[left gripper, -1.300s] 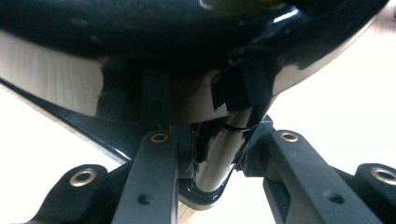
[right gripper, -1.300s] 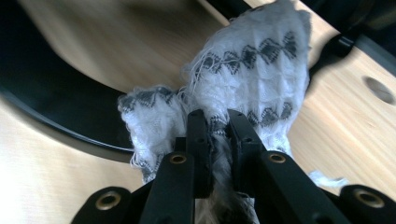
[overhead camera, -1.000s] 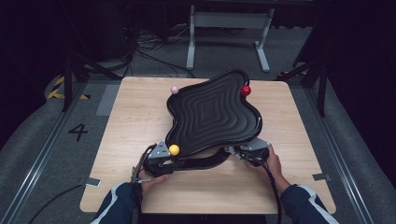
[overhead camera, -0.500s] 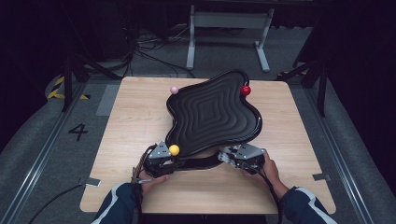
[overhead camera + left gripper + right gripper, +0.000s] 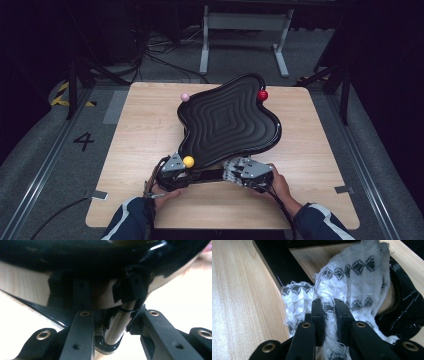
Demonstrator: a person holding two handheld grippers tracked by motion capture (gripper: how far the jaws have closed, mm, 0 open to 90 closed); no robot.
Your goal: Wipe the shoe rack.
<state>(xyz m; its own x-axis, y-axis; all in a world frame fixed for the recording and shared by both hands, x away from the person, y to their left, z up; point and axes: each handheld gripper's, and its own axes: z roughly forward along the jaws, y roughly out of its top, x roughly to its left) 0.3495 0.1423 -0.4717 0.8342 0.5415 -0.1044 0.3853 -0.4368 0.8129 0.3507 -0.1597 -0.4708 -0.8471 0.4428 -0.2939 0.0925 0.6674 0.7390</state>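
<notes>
White cloth [image 5: 352, 287] pinched between right claw [image 5: 329, 307] jaws — spilling forward.

Glossy black wavy-edged ridged tray [image 5: 225, 120] sits tilted on the pale wooden worktop [image 5: 135, 135]; left gripper [image 5: 175, 167] at its near edge, right gripper [image 5: 245, 172] alongside.

Both grippers [image 5: 176, 167] [image 5: 235, 172] low, side by side, jaws clamped.

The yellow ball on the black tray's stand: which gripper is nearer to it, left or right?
Left. The left gripper sits right beside the yellow ball, clamped on the stand; the right gripper, holding a white cloth, is farther along.
</notes>
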